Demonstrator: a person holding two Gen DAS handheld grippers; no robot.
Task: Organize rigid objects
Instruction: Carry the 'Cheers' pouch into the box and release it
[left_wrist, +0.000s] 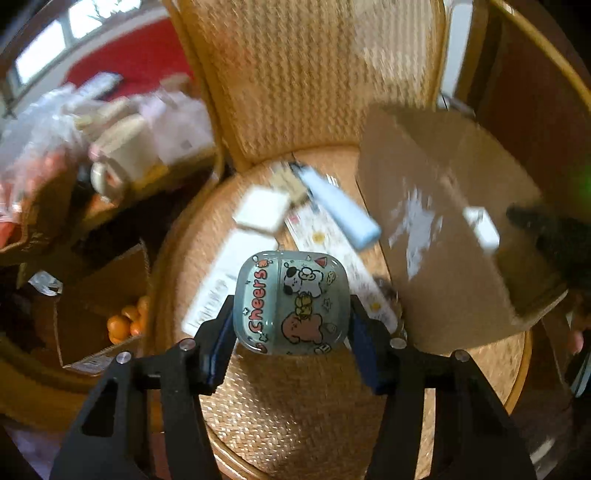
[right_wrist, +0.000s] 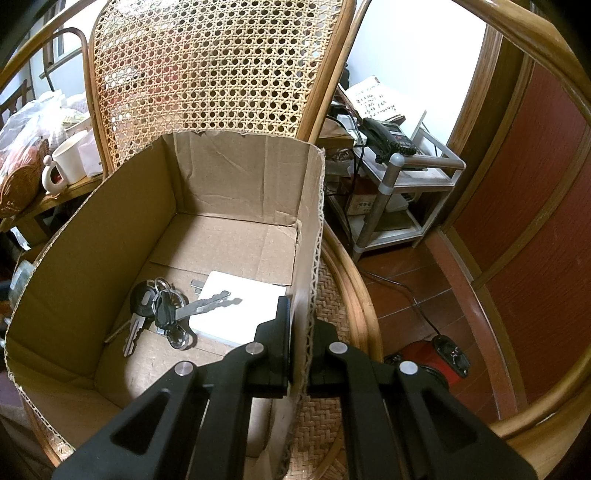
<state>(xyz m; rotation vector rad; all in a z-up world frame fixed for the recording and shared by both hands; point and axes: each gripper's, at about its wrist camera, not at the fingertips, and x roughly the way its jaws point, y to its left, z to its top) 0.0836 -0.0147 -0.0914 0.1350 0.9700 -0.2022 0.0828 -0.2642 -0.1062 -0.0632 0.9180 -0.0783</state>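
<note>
My left gripper (left_wrist: 291, 314) is shut on a small rounded clear case (left_wrist: 290, 301) printed with cartoon animals and the word "cheers", held above the wicker chair seat (left_wrist: 295, 398). Behind it on the seat lie a white square box (left_wrist: 263, 208), a light blue tube (left_wrist: 341, 206) and a long white patterned box (left_wrist: 332, 251). The cardboard box (left_wrist: 443, 236) stands to the right. My right gripper (right_wrist: 301, 325) is shut on the right wall of the cardboard box (right_wrist: 312, 258). Inside lie a bunch of keys (right_wrist: 162, 310) and a white flat box (right_wrist: 240, 306).
A side table at the left holds a white mug (right_wrist: 68, 160) and plastic bags (right_wrist: 26, 125). A box with oranges (left_wrist: 127, 321) sits on the floor left of the chair. A shelf with a telephone (right_wrist: 388, 138) stands at the right, with cables on the red floor.
</note>
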